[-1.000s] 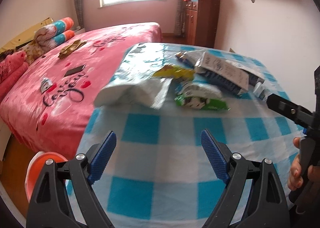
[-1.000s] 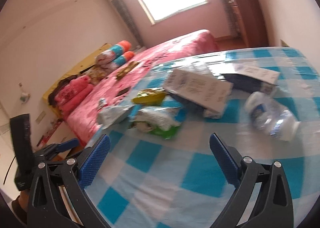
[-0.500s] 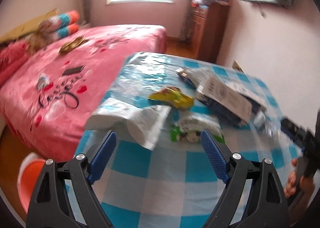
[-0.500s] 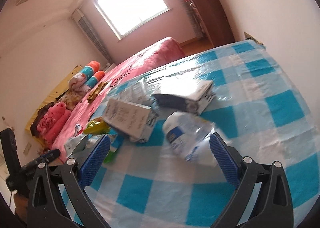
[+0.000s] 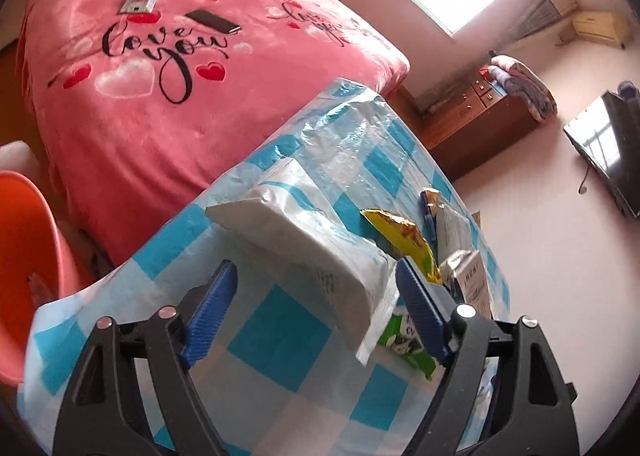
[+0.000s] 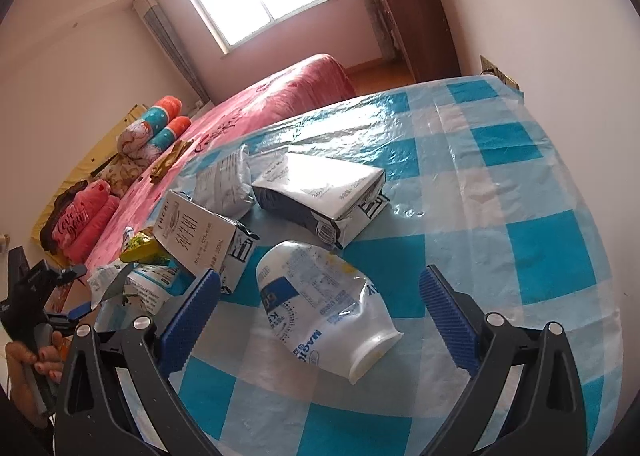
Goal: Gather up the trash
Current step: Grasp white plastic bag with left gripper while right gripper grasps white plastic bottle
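Observation:
Trash lies on a blue-and-white checked table (image 5: pixel 276 340). In the left wrist view my left gripper (image 5: pixel 316 308) is open, its jaws on either side of a white tissue pack (image 5: pixel 304 252). A yellow wrapper (image 5: pixel 404 236) and a green wrapper (image 5: pixel 404 340) lie beyond it. In the right wrist view my right gripper (image 6: pixel 320 316) is open around a crushed white plastic bottle (image 6: pixel 324 304). Two flattened milk cartons (image 6: pixel 200 236) (image 6: pixel 324 191) and a grey pouch (image 6: pixel 224 187) lie behind it. The left gripper (image 6: pixel 60 288) shows at the far left.
An orange bin (image 5: pixel 28 256) stands on the floor left of the table. A pink bed (image 5: pixel 160 55) with a phone (image 5: pixel 214 20) lies beyond the table's left edge. A wooden dresser (image 6: pixel 412 15) stands against the far wall. The table (image 6: pixel 540 183) stands near the right wall.
My left gripper moved forward and tilted, so the tissue pack now sits between its jaws. My right gripper swung right and closed in on the crushed bottle.

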A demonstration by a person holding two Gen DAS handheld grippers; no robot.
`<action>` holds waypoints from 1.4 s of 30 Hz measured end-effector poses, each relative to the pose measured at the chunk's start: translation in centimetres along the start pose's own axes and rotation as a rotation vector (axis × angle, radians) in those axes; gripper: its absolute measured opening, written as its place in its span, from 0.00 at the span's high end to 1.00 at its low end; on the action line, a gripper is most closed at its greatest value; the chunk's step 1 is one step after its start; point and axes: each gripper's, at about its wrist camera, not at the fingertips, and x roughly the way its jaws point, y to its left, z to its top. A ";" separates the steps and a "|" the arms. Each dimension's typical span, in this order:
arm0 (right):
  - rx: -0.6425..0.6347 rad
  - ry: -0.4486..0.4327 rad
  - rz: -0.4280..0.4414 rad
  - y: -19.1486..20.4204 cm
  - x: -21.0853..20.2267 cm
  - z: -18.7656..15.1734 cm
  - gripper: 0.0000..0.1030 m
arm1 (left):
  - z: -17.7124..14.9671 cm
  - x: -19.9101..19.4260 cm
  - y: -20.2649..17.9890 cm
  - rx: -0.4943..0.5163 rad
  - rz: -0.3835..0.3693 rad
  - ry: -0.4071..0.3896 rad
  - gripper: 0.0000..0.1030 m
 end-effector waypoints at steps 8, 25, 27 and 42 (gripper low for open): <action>-0.024 0.032 -0.028 0.3 0.9 0.0 0.05 | 1.0 2.5 -0.2 -0.019 0.002 0.040 0.22; -0.141 0.107 -0.114 2.4 2.5 -0.7 0.21 | 1.0 5.0 -2.4 0.061 0.110 0.073 0.60; -0.142 0.107 -0.121 2.4 2.5 -0.7 0.25 | 0.8 5.0 -2.4 0.073 0.118 0.071 0.62; -0.171 0.112 -0.136 2.6 2.3 -1.0 0.34 | -2.7 2.1 -3.6 0.319 0.153 0.049 0.66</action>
